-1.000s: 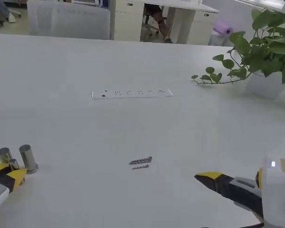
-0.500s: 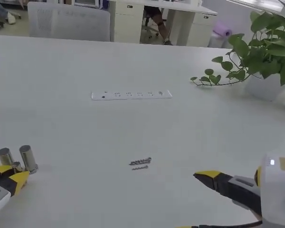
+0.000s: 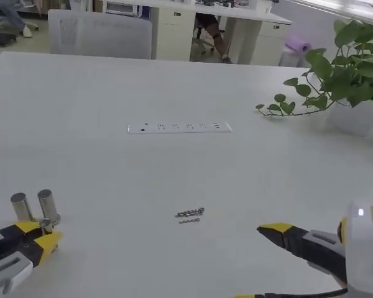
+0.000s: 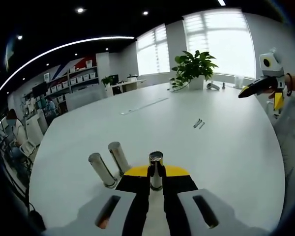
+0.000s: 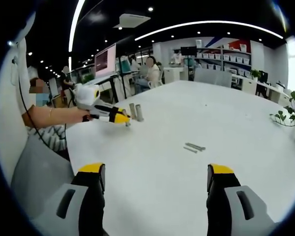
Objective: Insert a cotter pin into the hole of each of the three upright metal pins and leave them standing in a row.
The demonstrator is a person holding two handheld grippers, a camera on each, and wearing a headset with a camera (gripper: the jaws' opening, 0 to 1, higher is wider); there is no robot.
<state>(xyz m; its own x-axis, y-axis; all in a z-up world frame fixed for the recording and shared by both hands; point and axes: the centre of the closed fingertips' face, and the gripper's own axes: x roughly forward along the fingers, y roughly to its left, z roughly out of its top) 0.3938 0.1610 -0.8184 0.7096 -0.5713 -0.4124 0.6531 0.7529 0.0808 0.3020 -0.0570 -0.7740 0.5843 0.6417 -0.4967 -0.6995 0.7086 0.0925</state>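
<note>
Two upright metal pins stand at the table's near left. My left gripper is just in front of them, shut on a third metal pin, which it holds upright. The two standing pins lie left of its jaws. A few small cotter pins lie together mid-table, also visible as cotter pins ahead of my right gripper. That gripper is open and empty, its upper jaw tip hanging over the table at the near right of the head view, right gripper.
A white power strip lies flat farther back. A potted plant stands at the far right, trailing a vine onto the table. A grey chair back sits beyond the far edge. White table stretches between the pins and the cotter pins.
The head camera has shifted a little. My left gripper with its pin has slid right, closer in front of the two standing pins. The right gripper stays put.
</note>
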